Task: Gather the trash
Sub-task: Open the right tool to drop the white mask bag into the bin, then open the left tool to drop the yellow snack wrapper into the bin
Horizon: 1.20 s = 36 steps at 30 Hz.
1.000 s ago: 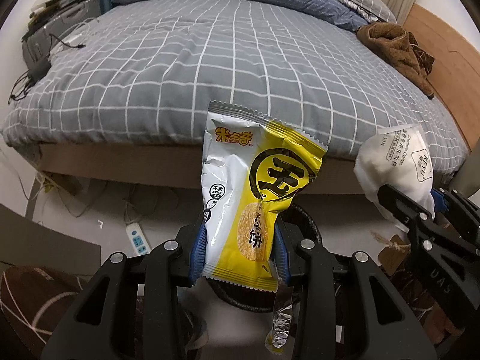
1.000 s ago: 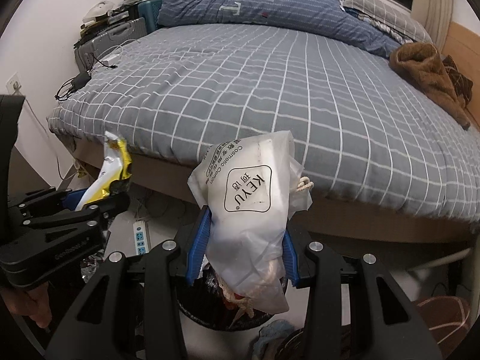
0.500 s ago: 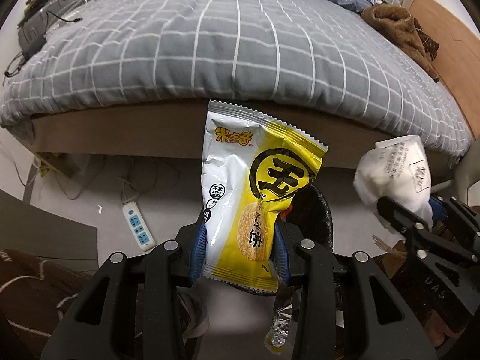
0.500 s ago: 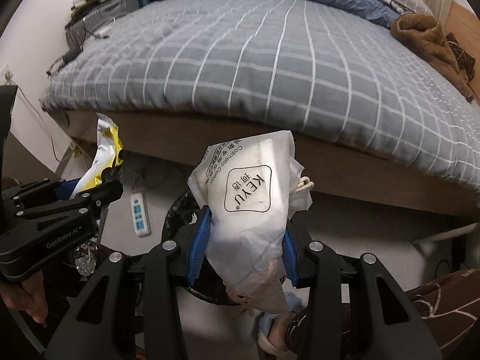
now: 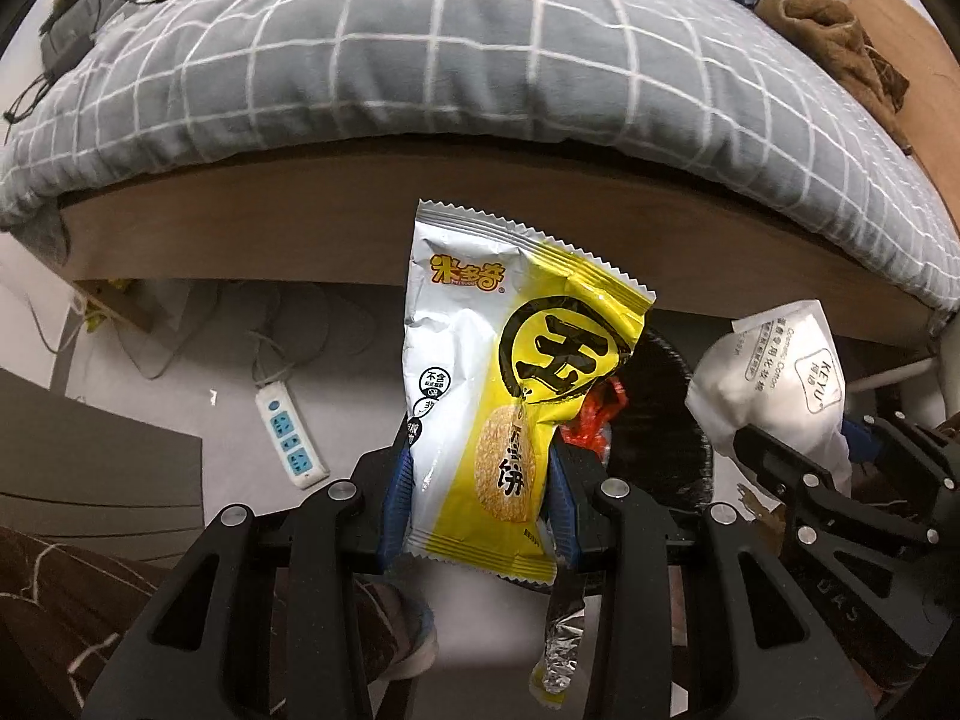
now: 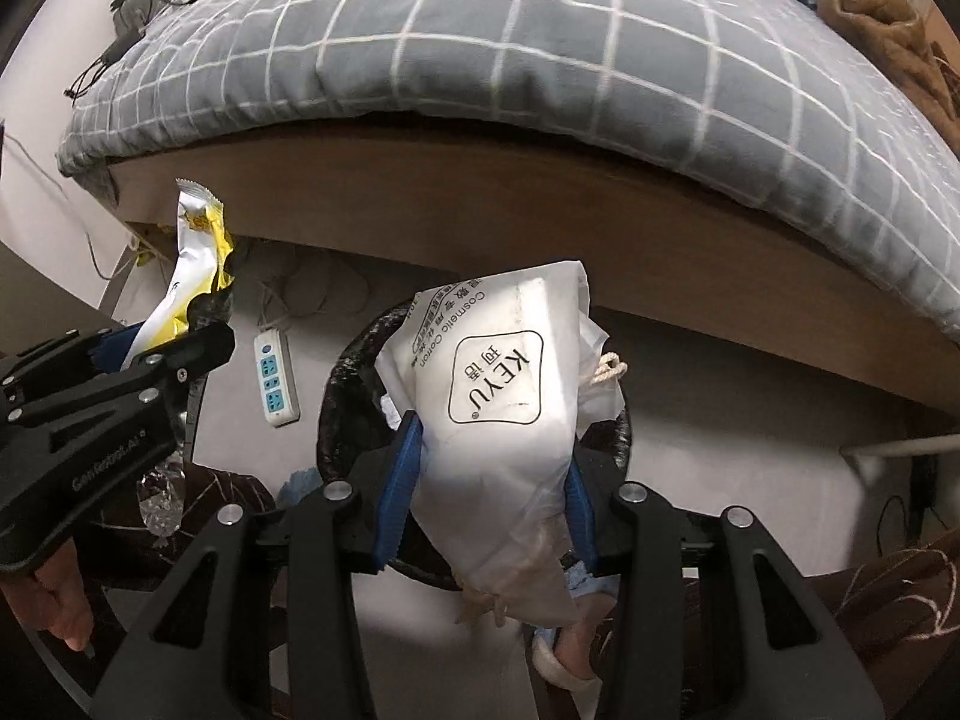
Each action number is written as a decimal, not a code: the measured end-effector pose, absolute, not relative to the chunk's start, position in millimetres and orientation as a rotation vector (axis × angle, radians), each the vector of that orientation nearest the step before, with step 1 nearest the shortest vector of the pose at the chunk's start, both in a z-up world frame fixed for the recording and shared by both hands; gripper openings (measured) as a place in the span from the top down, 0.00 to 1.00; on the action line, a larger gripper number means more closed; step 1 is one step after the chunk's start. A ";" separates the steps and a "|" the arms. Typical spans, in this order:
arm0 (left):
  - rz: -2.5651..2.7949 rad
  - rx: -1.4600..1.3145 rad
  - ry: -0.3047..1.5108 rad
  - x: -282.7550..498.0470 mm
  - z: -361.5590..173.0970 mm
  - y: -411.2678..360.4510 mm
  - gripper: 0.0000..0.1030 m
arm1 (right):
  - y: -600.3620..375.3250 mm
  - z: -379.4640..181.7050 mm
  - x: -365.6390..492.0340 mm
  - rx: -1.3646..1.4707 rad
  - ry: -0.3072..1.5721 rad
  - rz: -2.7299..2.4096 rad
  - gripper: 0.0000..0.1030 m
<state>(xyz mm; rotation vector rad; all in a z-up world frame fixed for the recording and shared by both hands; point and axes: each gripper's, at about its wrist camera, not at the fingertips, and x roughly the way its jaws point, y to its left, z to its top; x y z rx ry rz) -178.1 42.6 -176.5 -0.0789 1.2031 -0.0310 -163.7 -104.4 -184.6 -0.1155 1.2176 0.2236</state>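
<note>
My left gripper is shut on a yellow and white snack wrapper, held upright above the floor; it also shows in the right wrist view. My right gripper is shut on a white cosmetic-cotton bag with a cord, seen too in the left wrist view. A black-lined trash bin stands on the floor under and behind both items, its rim partly hidden by the bag. Red trash lies inside.
A bed with a grey checked duvet and wooden side board overhangs just beyond the bin. A white power strip and cables lie on the floor at left. Brown clothes sit on the bed. A foil scrap hangs below the left gripper.
Both grippers have lowered and tilted down toward the floor, still holding their items. The bed has risen in view and the bin now sits closer beneath them.
</note>
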 end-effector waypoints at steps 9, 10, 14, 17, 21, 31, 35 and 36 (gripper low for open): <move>-0.015 -0.111 1.216 -176.4 -181.9 54.9 0.64 | -97.1 -189.8 -151.9 -0.140 1.197 0.203 0.31; -0.022 -0.110 1.218 -176.0 -182.1 51.5 0.64 | -101.1 -190.7 -153.4 -0.139 1.191 0.191 0.27; -0.055 -0.101 1.231 -172.3 -185.9 35.1 0.64 | -122.1 -187.6 -155.1 -0.121 1.170 0.139 0.19; -0.084 -0.090 1.243 -167.4 -188.2 18.7 0.64 | -145.3 -183.5 -157.3 -0.108 1.153 0.092 0.15; -0.118 -0.069 1.253 -161.1 -190.1 -3.1 0.64 | -170.3 -176.9 -158.9 -0.095 1.128 0.043 0.09; -0.183 -0.019 1.267 -155.0 -192.2 -50.4 0.64 | -225.6 -170.5 -162.7 -0.066 1.087 -0.050 0.07; -0.186 -0.011 1.270 -153.5 -193.3 -59.5 0.59 | -240.7 -171.0 -163.5 -0.043 1.091 -0.073 0.07; -0.189 -0.010 1.268 -153.0 -193.2 -60.9 0.55 | -240.6 -170.2 -162.1 -0.042 1.091 -0.075 0.07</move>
